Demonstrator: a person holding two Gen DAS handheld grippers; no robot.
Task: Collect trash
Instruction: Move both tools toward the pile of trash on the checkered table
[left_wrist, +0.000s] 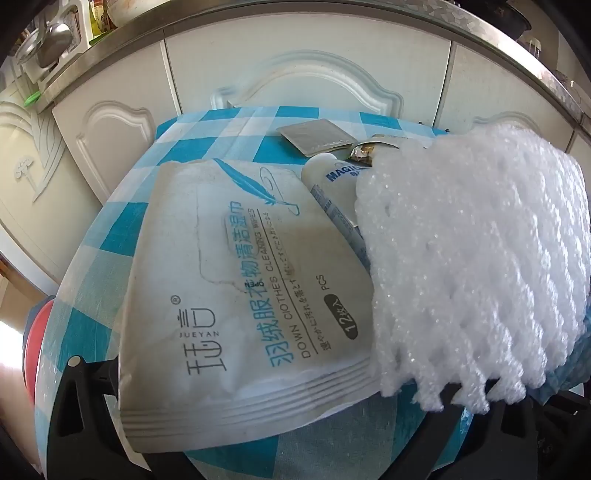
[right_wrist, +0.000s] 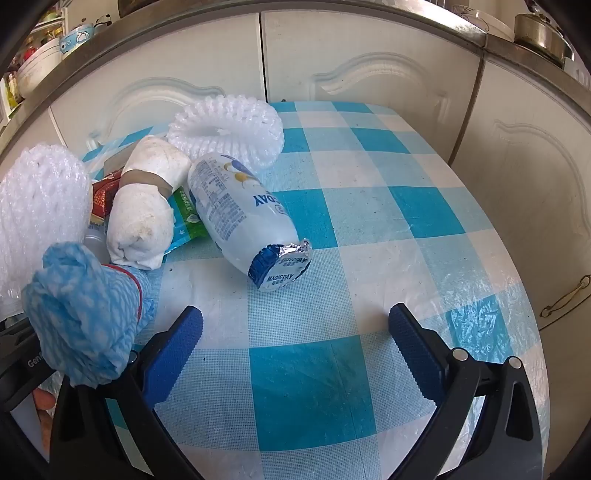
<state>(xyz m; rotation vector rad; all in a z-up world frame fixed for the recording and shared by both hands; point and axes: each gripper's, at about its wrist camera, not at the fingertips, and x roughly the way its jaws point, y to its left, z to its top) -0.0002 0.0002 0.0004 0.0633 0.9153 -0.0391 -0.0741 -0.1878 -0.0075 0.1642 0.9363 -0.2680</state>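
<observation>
The right tongs (right_wrist: 295, 325) hover spread over the checked surface (right_wrist: 369, 206), nothing between them. The bottle (right_wrist: 240, 214) lies on its side just ahead, foil cap toward them, amid trash piled at the left edge: a taped roll (right_wrist: 144, 206), foam nets (right_wrist: 229, 125), a blue cloth (right_wrist: 85, 314). The bottle looks like the next pick; I would straddle its body, not the tapered neck, and close gently. The left tongs (left_wrist: 280, 387) sit under a wipes pack (left_wrist: 240, 288); I cannot tell their state.

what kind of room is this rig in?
Most likely a home kitchen. White panelled cabinet doors run under a steel-edged counter holding bowls and a metal pot. In front stands a small table with a blue checked cloth.
</observation>
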